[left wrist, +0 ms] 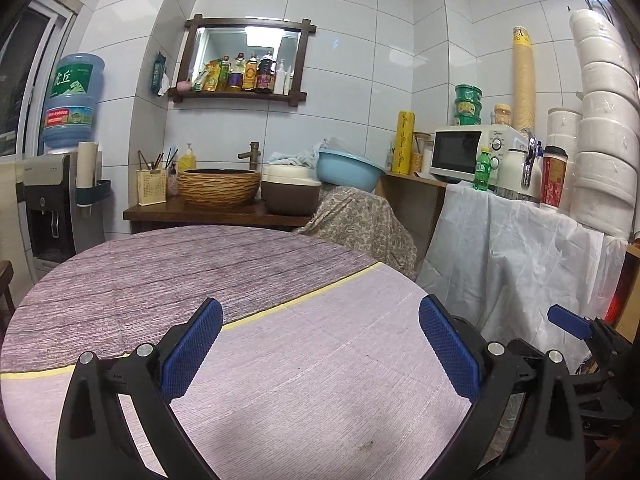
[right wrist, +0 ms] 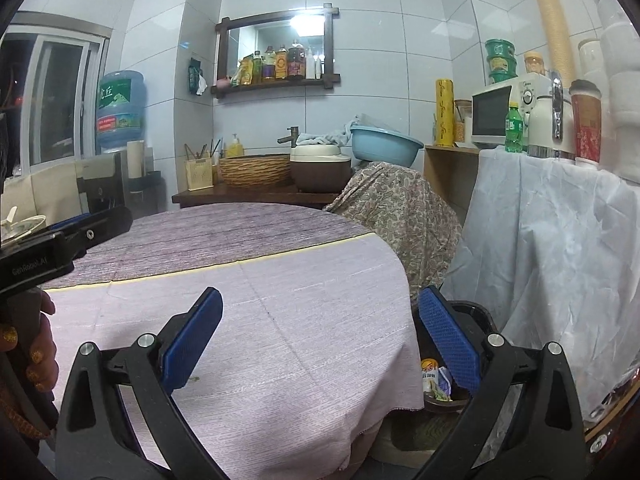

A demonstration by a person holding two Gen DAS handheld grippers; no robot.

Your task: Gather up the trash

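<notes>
My left gripper (left wrist: 320, 304) hangs open and empty over a round table (left wrist: 304, 364) covered in pink and purple cloth. No trash shows on the cloth in the left wrist view. My right gripper (right wrist: 322, 294) is open and empty above the table's right edge (right wrist: 400, 280). Below its right finger stands a dark bin (right wrist: 474, 309) holding crumpled wrappers (right wrist: 435, 376). A tiny greenish speck (right wrist: 194, 379) lies on the cloth by the right gripper's left finger. A hand (right wrist: 38, 356) holds the left gripper's handle at the left edge of the right wrist view.
A white sheet (right wrist: 552, 240) drapes a stand on the right, with a microwave (right wrist: 504, 110), a green bottle (right wrist: 513, 128) and cups on it. Behind the table are a patterned cloth heap (right wrist: 396, 208), a blue basin (right wrist: 384, 144), a basket sink (right wrist: 256, 170) and a water dispenser (left wrist: 52, 200).
</notes>
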